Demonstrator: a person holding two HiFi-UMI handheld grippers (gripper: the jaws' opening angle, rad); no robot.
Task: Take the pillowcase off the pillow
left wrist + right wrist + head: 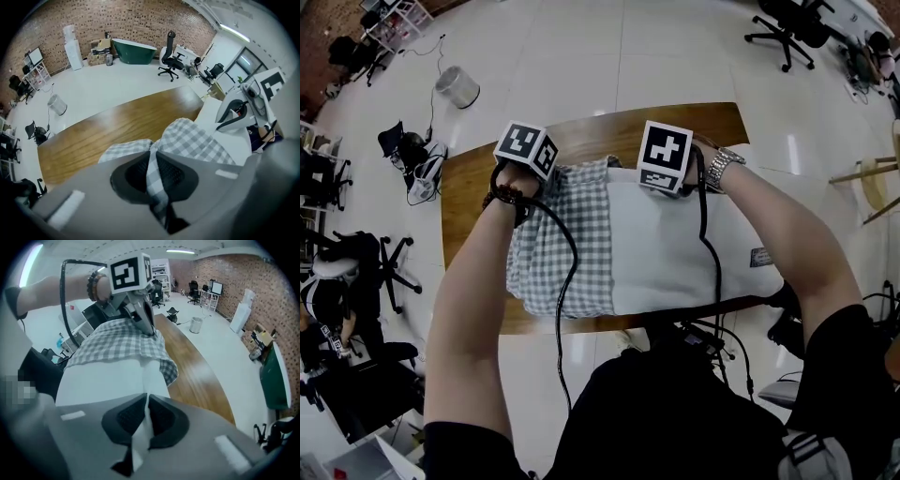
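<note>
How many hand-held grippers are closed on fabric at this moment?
2. The left hand-held gripper pinches the checked fabric; the right hand-held gripper pinches the white fabric.

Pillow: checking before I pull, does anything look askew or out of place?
Nothing is damaged or spilled. The checked fabric is bunched into a fold where the left gripper pinches it, the right gripper pinches the white fabric, and that white end seems to overhang the table.

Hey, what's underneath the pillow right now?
The pillow lies on the wooden table, which shows along its far and left sides. The tabletop directly beneath it is covered, so anything there cannot be seen.
</note>
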